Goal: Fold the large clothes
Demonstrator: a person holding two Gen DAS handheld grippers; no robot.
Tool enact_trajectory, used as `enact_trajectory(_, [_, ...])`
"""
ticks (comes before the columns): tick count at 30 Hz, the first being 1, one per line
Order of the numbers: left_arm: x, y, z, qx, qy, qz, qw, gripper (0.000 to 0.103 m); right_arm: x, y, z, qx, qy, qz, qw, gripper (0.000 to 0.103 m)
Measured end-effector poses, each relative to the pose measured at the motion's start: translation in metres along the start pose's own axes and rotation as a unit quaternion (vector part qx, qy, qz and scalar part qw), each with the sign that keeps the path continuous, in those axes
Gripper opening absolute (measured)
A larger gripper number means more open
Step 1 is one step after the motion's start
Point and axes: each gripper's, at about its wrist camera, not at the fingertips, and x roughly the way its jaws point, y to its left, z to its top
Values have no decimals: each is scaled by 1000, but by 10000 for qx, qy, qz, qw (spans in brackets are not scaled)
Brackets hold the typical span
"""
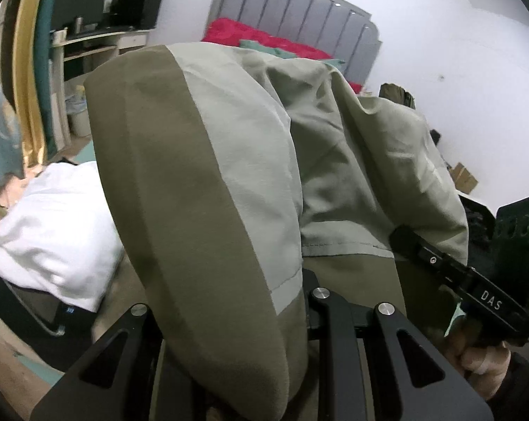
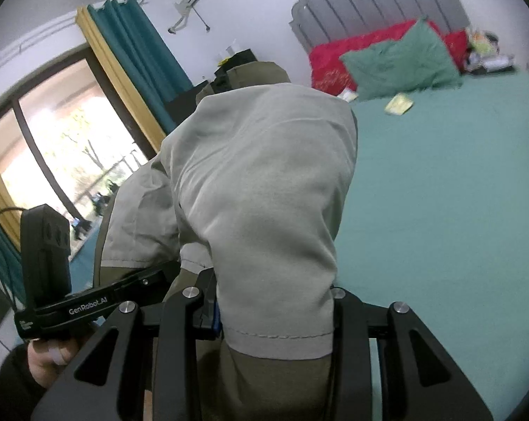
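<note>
A large garment (image 1: 229, 161) in olive and pale grey-green cloth hangs lifted in the air and fills the middle of both views (image 2: 264, 189). My left gripper (image 1: 229, 315) is shut on a thick fold of it; the cloth drapes over the fingers and hides the tips. My right gripper (image 2: 275, 315) is shut on another edge of the same garment, its tips also buried in cloth. Each gripper shows in the other's view, the right gripper (image 1: 401, 242) and the left gripper (image 2: 159, 273), both pinching the hem close together.
A bed with a teal sheet (image 2: 457, 193), a teal pillow (image 2: 401, 59), red bedding (image 1: 264, 37) and a grey headboard (image 1: 299, 10) lies ahead. A white cloth (image 1: 54, 224) lies at left. A window (image 2: 54, 147) with teal curtains and a desk (image 1: 99, 35) stand left.
</note>
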Motion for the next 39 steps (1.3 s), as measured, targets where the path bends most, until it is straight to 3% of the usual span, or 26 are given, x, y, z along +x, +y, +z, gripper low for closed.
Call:
enact_trajectory(3, [10,23,4,56,142,129,9998,23,26,-8,-10,277,69,220,9993,34])
enact_trajectory(6, [46,49,6,-53,554,176,9983,24,62,-31,-23,677,330,196,9970,34])
enact_trajectory(10, [105,88,-2,-398,1155,97,9925,35,107,-65,-44,847,790,-322,9927,40])
enact_trajectory(13, [116,104,0,-559,1153,261,9914,42,125,-85,-49,847,1020,-719,9886,50])
enact_trajectory(19, [104,110,-12,-613,1057,438,9915,42,135,-103,-54,629,1216,-1066,9848,74])
enact_trajectory(26, [46,96,-13,-507,645,1045,9911,42,110,-105,-42,476,1263,-1323,9820,77])
enact_trajectory(29, [23,89,-13,-421,407,850,9947,42,92,-99,-41,399,1161,-1505,9810,77])
enact_trajectory(33, [8,60,-14,-183,241,252,9992,42,67,-87,-48,191,1310,-1457,9804,77])
enact_trajectory(35, [18,49,-23,-125,472,-138,9987,42,63,-77,-54,-30,1440,-1415,9794,77])
enact_trajectory(38, [50,45,-44,23,1238,87,9923,42,62,-69,-69,-330,1723,-1452,9737,77])
enact_trajectory(39, [68,48,-60,19,1657,186,9860,42,64,-69,-78,-409,1882,-1527,9693,77])
